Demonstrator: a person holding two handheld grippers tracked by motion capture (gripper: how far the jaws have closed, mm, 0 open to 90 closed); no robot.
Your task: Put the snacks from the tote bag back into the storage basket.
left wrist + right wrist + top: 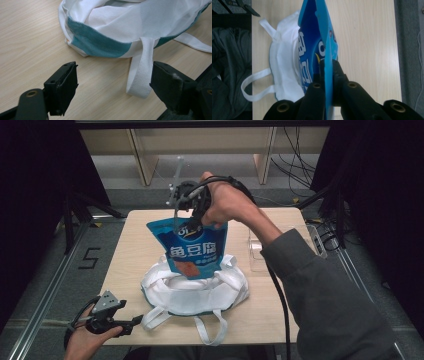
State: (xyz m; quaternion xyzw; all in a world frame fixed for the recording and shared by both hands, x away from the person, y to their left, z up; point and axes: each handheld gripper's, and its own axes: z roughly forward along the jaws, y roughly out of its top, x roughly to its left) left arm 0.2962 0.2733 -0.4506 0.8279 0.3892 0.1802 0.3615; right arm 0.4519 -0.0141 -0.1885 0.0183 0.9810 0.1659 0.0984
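Above the middle of the surface (135,270), the right hand-held gripper (192,217) holds a blue pouch (192,247) by its top edge. The right hand (225,202) is raised, and its forearm in a grey sleeve (325,295) reaches in from the lower right of the high view and slopes up toward the gripper. The wrist is bent, so the gripper points down at the surface. In the right gripper view the two black jaws stand close together with the thin top edge of the pouch (322,45) pressed between them, so this gripper is closed on the pouch. The pouch hangs nearly upright, and its lower end sits inside the mouth of a white bag (195,292) with a teal band, which lies on the surface under it. A clear box (257,252) stands on the surface just right of the bag.

At the near left corner of the surface, the left hand (82,340) holds the left hand-held gripper (137,321) low and about level, pointing right toward the bag. In the left gripper view its jaws stand wide apart, so it is open. A white strap (141,72) of the bag lies on the surface between them, close to the right jaw. I cannot tell if it touches that jaw. The bag (120,25) itself lies just beyond the jaw tips.
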